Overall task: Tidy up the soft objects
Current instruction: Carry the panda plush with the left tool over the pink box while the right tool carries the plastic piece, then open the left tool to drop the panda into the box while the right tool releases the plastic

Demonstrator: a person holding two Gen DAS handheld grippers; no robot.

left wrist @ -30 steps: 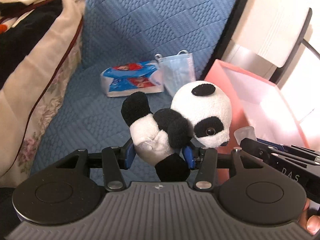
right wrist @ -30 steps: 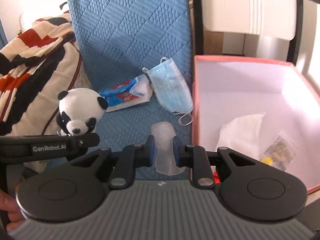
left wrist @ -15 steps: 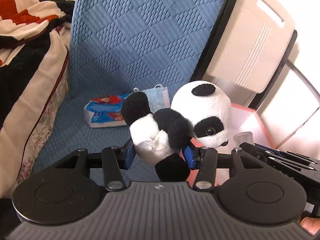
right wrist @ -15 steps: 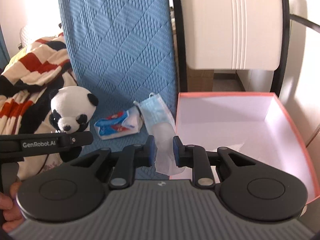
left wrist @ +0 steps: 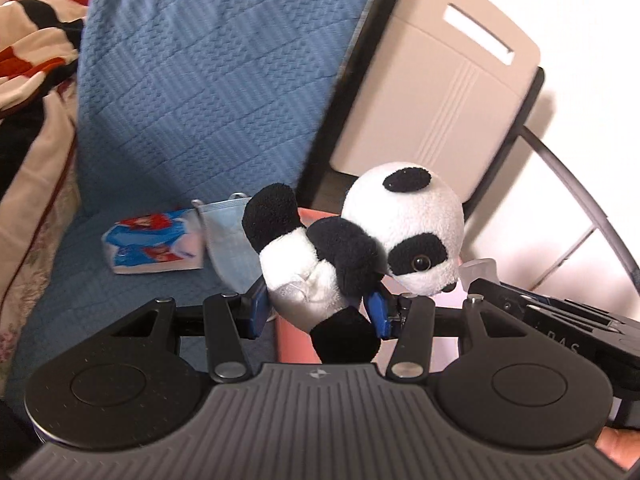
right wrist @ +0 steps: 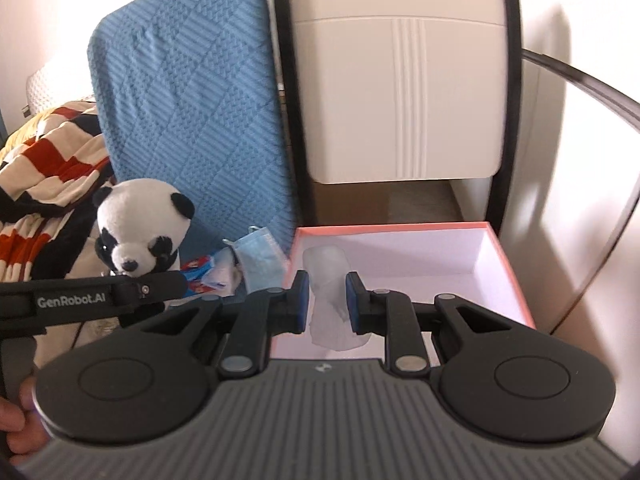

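one black-and-white plush panda [left wrist: 360,248], head tilted right

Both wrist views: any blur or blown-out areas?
Left wrist view: the chair frame smears with motion and the wall at right is washed out, while the panda stays sharp. Right wrist view: the pink box and white chair back look soft, with bright glare at right.

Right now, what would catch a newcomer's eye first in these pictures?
A black-and-white plush panda is pinched at its belly in the left gripper. The right gripper holds a translucent white soft packet over the open pink cardboard box. A pale blue face mask lies on the blue quilted seat.
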